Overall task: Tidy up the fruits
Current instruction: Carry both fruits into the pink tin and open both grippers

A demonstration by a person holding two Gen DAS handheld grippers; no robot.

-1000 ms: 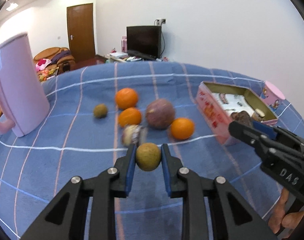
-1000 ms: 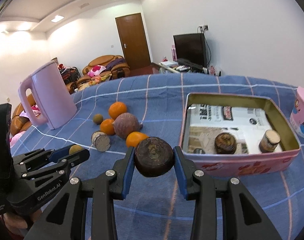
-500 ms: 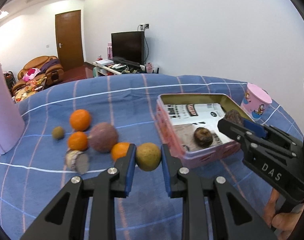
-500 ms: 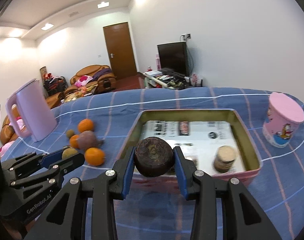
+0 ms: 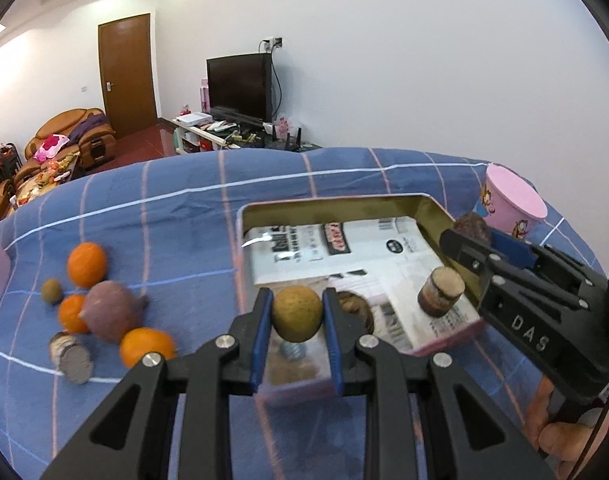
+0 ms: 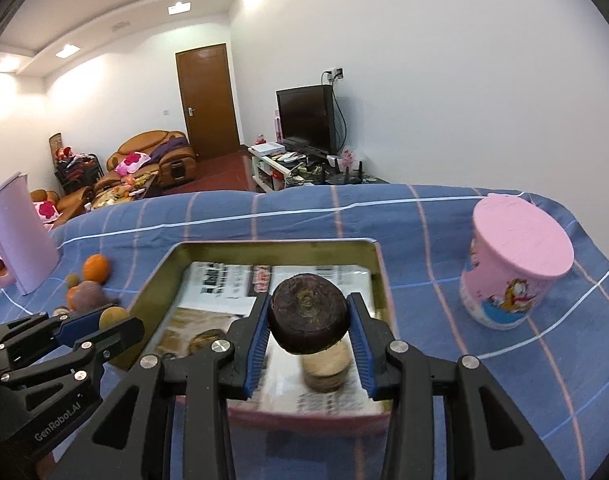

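Risk at this stage lies in release over the pink rectangular tin box (image 6: pixel 378 276). Your left hand-held gripper (image 5: pixel 297 316) is clamped on a round, matt yellow-green fruit (image 5: pixel 297 313), held over the box's near wall. Your right hand-held gripper (image 6: pixel 308 322) is closed on a dark brown, flattened fruit with a rough skin (image 6: pixel 307 316), held above the box interior.

The round fruit is likely to roll if you let it go from height. The box floor is lined with smooth printed paper (image 5: pixel 324 248), so the fruit may slide against the brown-topped short cylindrical piece (image 5: pixel 440 291) or the dark brown fruit behind the left jaw (image 5: pixel 356 306) already inside.

Both hand-held grippers stand close together over the box; their bodies could collide if you lower both at once.

The rest, including three smooth orange citrus fruits (image 5: pixel 86 264) and a dull purple one (image 5: pixel 110 316), lies on the blue checked cloth of the desk (image 5: pixel 176 216) toward its left edge.
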